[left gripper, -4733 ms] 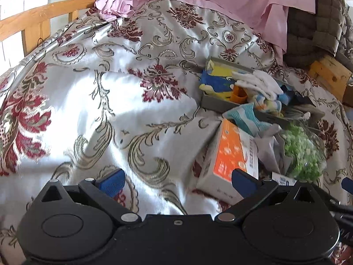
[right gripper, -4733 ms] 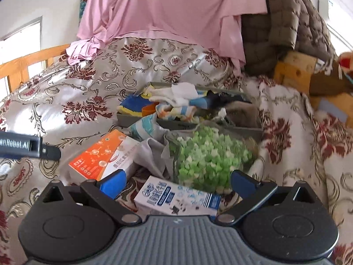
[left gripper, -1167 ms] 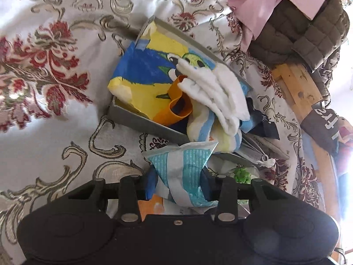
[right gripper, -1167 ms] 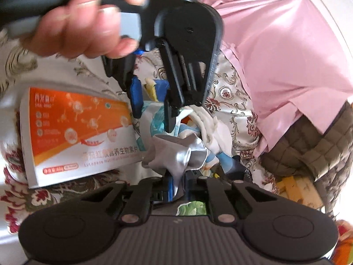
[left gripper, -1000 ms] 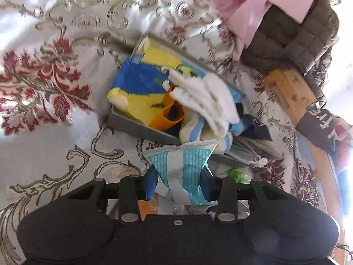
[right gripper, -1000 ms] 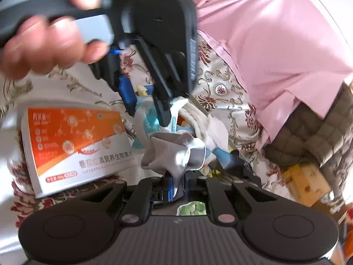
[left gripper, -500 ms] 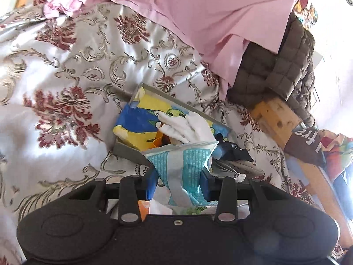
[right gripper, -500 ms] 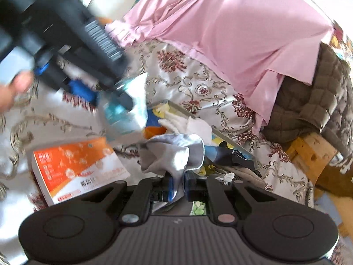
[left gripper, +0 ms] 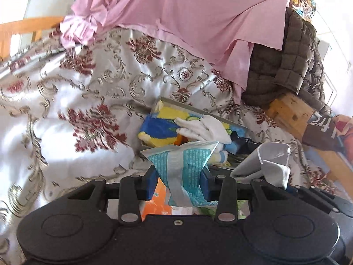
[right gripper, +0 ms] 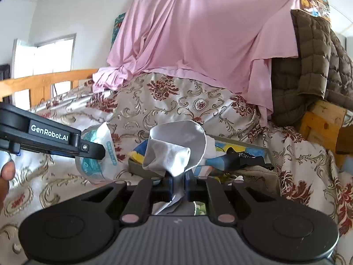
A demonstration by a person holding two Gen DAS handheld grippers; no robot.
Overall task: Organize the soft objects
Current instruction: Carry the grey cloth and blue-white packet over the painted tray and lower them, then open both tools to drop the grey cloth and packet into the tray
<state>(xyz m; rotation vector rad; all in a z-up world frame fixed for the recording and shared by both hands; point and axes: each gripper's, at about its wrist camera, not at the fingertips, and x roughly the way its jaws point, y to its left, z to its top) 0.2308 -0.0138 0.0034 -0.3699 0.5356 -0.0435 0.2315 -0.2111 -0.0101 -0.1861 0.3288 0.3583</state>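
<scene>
Both claws loaded, held above the bed: teal packet in my left, grey cloth in my right.

My left gripper (left gripper: 178, 182) is clamped on a crinkled teal-and-white packet (left gripper: 184, 165), blue pads pressing its two sides, the packet's top edge standing up past the fingertips. My right gripper (right gripper: 177, 184) is pinched nearly closed on a silvery grey cloth (right gripper: 174, 150), which billows up in a loose fold above the pads. From the right wrist view the left gripper sits off to the left with the packet clear of the floral bedspread (right gripper: 154, 101). Beyond both, a shallow grey tray (right gripper: 242, 143) rests on the bedspread, holding a blue-and-yellow fabric piece (left gripper: 158, 128), a white glove (left gripper: 203, 130) and dark straps. A pink sheet (right gripper: 198, 33) is draped behind; an orange box (left gripper: 154, 203) shows under my left fingers.
</scene>
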